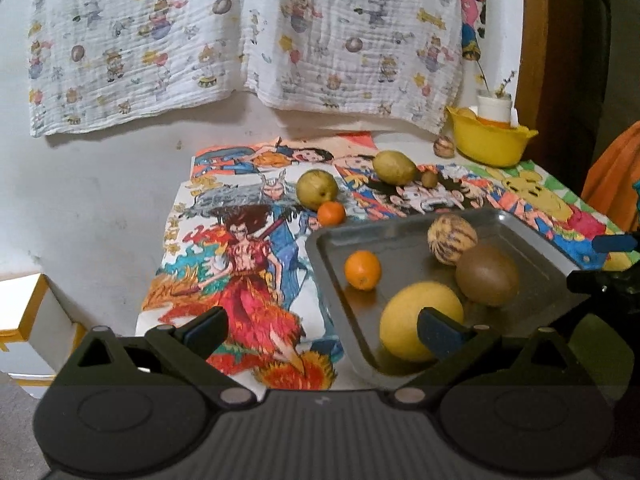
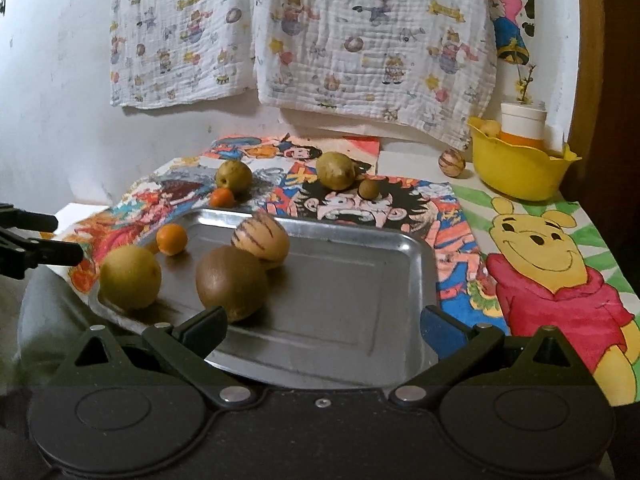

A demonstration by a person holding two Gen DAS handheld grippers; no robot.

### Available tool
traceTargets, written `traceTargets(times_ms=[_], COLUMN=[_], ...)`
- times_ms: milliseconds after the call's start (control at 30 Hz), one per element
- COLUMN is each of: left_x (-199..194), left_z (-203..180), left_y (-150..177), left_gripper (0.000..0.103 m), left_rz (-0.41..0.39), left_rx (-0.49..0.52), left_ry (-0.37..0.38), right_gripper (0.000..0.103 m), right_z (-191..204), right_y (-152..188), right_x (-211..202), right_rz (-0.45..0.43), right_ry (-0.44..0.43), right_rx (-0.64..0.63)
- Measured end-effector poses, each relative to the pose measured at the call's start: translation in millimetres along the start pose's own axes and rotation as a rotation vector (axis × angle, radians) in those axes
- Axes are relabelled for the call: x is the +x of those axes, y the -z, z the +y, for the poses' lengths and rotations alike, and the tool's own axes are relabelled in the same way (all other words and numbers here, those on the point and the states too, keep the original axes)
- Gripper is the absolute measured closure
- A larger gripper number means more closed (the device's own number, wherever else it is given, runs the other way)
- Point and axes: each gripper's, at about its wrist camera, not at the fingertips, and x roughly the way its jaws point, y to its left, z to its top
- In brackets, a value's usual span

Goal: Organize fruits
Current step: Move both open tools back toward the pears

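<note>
A silver-grey metal tray (image 2: 416, 264) holds a bright orange mandarin (image 2: 171, 239), a fuzzy brown kiwi (image 2: 231, 283), a dull yellow pear (image 2: 129, 277) and a cream pepino melon (image 2: 261, 240) streaked with dark purple stripes. At twelve o'clock of the tray, a second orange mandarin (image 2: 222, 197) and two olive-yellow pears (image 2: 233, 176) (image 2: 336, 170) lie on multicoloured cartoon posters (image 1: 240, 264). At two o'clock sits a yellow plastic bowl (image 2: 516, 168), and a white cloth (image 2: 304, 40) with small pastel cartoon prints hangs behind.

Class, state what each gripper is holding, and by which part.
Nothing. The left gripper and the right gripper both stand open and empty near the rectangular metal tray.
</note>
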Motion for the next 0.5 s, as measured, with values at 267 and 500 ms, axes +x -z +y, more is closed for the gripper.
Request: traceTargets(times_ms=[267, 500], left_x=[19, 44], left_z=[7, 15], left_y=[-17, -36], left_gripper=[0.001, 0.001], left_rz=[0.004, 0.03], left_rx=[-0.051, -0.08], left_ry=[0.005, -0.01], right_gripper=[0.001, 0.001], right_z=[-6, -9], right_y=[-25, -61], right_x=[21, 54], right_rz=[-0.002, -0.029], right_ry=[-0.008, -0.016], right_rx=[-0.011, -0.053])
